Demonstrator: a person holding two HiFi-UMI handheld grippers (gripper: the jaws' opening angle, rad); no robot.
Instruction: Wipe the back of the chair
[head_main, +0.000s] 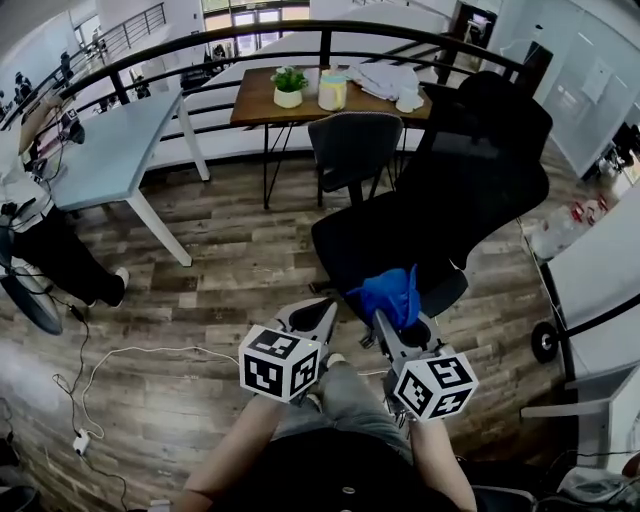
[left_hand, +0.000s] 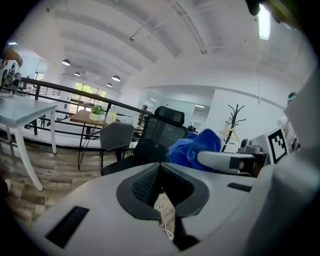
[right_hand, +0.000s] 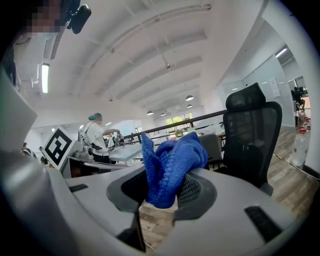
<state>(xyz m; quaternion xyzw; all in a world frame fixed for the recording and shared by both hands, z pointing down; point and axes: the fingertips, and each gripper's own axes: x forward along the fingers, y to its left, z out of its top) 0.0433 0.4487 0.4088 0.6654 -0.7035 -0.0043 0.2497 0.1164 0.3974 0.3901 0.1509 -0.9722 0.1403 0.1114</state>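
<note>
Wood-plank floor (head_main: 230, 250), head view: black office chair (head_main: 470, 170) at far right; left gripper (head_main: 318, 312) near; right gripper (head_main: 385, 325) by the seat's near edge, carrying blue cloth (head_main: 390, 293).
Left gripper view: jaws pressed together, nothing between.
Right gripper view: jaws clenched on cloth; chair back upright at right.

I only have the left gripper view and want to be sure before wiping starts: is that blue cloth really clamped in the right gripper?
Observer: Yes. The right gripper view shows the right gripper shut on the blue cloth, which bunches up above the jaws.
Operator: Is it touching the backrest?
Observer: No. In the head view the cloth is above the near edge of the seat. The backrest stands beyond it, apart from the cloth.
</note>
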